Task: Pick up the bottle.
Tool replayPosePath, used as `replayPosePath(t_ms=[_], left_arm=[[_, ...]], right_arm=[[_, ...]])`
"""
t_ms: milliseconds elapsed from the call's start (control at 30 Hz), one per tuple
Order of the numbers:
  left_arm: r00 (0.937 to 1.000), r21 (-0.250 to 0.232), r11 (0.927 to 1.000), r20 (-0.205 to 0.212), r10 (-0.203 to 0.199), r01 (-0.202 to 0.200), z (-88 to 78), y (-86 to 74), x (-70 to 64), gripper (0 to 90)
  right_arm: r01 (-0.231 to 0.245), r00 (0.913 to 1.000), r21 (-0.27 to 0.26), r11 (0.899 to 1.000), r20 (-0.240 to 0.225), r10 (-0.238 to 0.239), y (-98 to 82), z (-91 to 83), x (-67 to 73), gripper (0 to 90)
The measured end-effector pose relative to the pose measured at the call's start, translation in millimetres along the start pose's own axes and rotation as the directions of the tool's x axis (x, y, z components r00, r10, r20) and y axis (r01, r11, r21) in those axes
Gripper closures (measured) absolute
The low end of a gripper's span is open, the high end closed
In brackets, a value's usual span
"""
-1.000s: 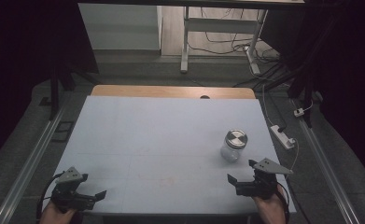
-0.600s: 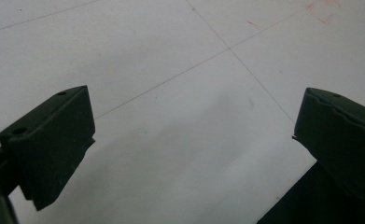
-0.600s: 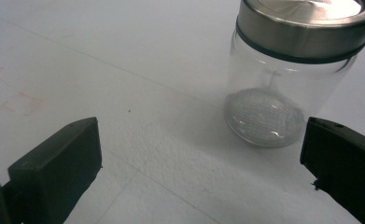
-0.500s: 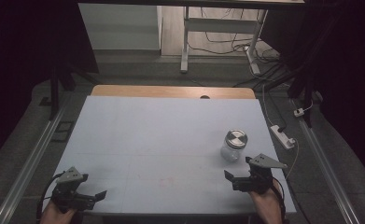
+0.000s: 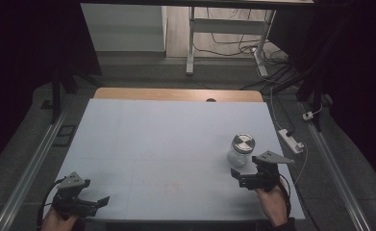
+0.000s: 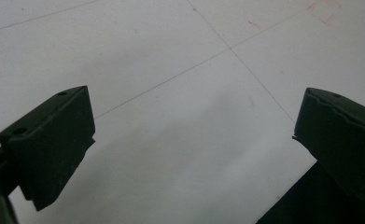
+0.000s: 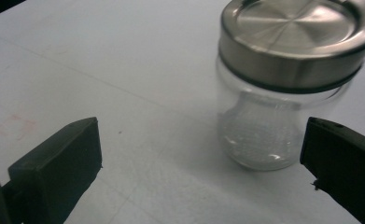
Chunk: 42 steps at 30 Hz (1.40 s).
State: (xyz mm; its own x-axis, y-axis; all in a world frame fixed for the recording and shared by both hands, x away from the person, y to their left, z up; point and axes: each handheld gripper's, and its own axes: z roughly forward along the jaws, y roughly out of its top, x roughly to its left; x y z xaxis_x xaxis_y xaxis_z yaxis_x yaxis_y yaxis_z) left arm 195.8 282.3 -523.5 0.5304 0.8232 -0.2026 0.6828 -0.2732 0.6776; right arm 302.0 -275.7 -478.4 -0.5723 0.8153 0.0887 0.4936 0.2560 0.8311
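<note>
Jar (image 5: 240,150), clear glass with a steel lid (image 7: 296,32), stands upright at lower right of the high view, just beyond the right gripper (image 5: 243,175). Jaws spread wide, nothing between them. In the right gripper view the jar sits right of centre, so I'd shift right to centre it, then close on the glass below the lid. Left gripper (image 5: 92,204) is spread too, parked lower left over bare table (image 5: 166,139).
</note>
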Motion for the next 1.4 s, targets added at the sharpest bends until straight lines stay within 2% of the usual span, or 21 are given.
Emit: replayPosePath(t_ms=[167,267,467,767,867,933,1067,1200,1267,1400], left_arm=[[1.0,0.001,1.0,0.004,-0.004,0.004,0.0,0.1,0.7,0.0],[1.0,0.004,1.0,0.009,-0.003,0.003,0.1,0.3,1.1,0.0],[0.9999,0.005,1.0,0.013,-0.004,0.004,0.4,0.3,1.3,0.0],[0.9998,0.009,0.9999,0.018,-0.007,0.006,0.7,0.5,1.7,0.0],[0.9998,0.011,0.9999,0.02,-0.008,0.007,0.9,0.5,1.8,0.0],[0.9997,0.012,0.9999,0.021,-0.008,0.007,1.1,0.6,1.9,0.0],[0.9997,0.012,0.9999,0.023,-0.007,0.007,1.1,0.5,2.0,0.0],[0.9997,0.013,0.9999,0.025,-0.007,0.007,1.2,0.6,2.1,0.0],[0.9997,0.013,0.9999,0.025,-0.007,0.006,1.2,0.5,2.1,0.0],[0.9996,0.012,0.9999,0.027,-0.007,0.007,1.1,0.5,2.3,0.0]], right_arm=[[0.016,0.9983,-0.021,1.0,0.057,-0.015,4.9,2.9,-4.2,0.0],[0.031,0.996,-0.013,0.999,0.084,-0.03,8.2,6.5,-7.2,0.0],[0.036,0.9947,0.018,0.999,0.096,-0.038,13.5,19.0,-12.5,0.0],[0.036,0.9939,0.031,0.999,0.103,-0.039,17.9,35.7,-23.6,0.0],[0.029,0.9947,0.04,0.999,0.097,-0.032,17.9,40.1,-25.8,0.0],[0.007,0.9954,0.063,0.998,0.095,-0.013,18.4,47.2,-29.2,0.0],[0.007,0.9936,0.058,0.998,0.112,-0.014,18.7,54.4,-33.1,0.0],[0.012,0.995,0.058,0.998,0.099,-0.018,19.5,59.0,-34.3,0.0],[0.008,0.9929,0.068,0.998,0.118,-0.016,19.7,63.3,-35.9,0.0],[-0.01,0.9918,0.075,0.997,0.128,0.0,18.3,65.1,-38.9,0.0]])
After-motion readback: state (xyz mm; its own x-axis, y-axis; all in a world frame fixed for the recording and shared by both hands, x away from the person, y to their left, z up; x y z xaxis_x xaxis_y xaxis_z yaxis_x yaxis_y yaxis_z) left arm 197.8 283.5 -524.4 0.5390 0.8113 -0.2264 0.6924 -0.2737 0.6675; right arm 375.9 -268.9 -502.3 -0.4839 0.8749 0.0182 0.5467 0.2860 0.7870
